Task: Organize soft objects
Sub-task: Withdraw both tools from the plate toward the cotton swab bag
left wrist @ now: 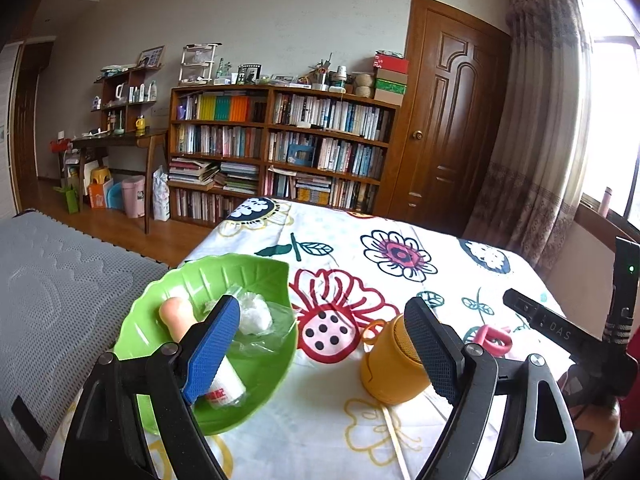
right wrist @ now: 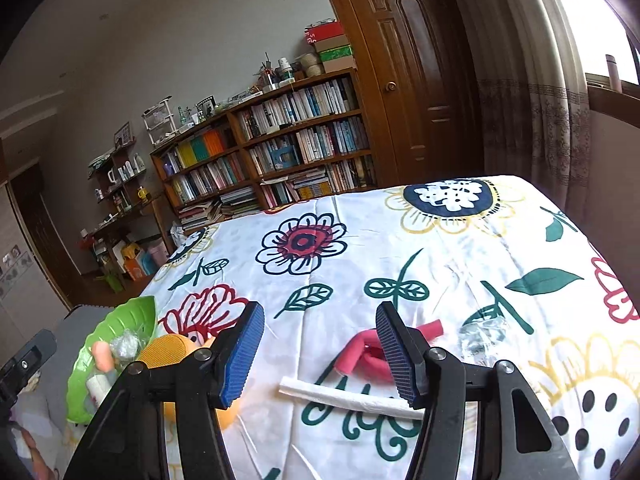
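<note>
Both your grippers are empty with jaws spread wide: left gripper [left wrist: 322,334] hangs over the gap between the green leaf-shaped dish [left wrist: 188,276] and the yellow cylinder [left wrist: 390,364], right gripper [right wrist: 320,346] hovers above the floral tablecloth [right wrist: 400,240].

The dish already holds 3 items: a peach foam piece [left wrist: 176,312], a crumpled clear plastic wad [left wrist: 254,312] and a small white roll [left wrist: 228,388].

Still loose on the cloth:
- The pink foam tube [right wrist: 370,354], bent into a loop, just ahead of your right jaws and partly behind the right finger. Likely very light and squashy; pinch 1 straight leg, not the bend, or it may spring out.
- The white paper-like stick [right wrist: 352,398], lying flat just in front of that tube. Thin and probably limp, so take it mid-length, fingers close to the cloth.
- A clear plastic scrap [right wrist: 482,336] right of the tube; probably slippery and weightless, so close fully.
- The yellow cylinder stands beside the dish, apart from it. Its stiffness can't be told.
</note>
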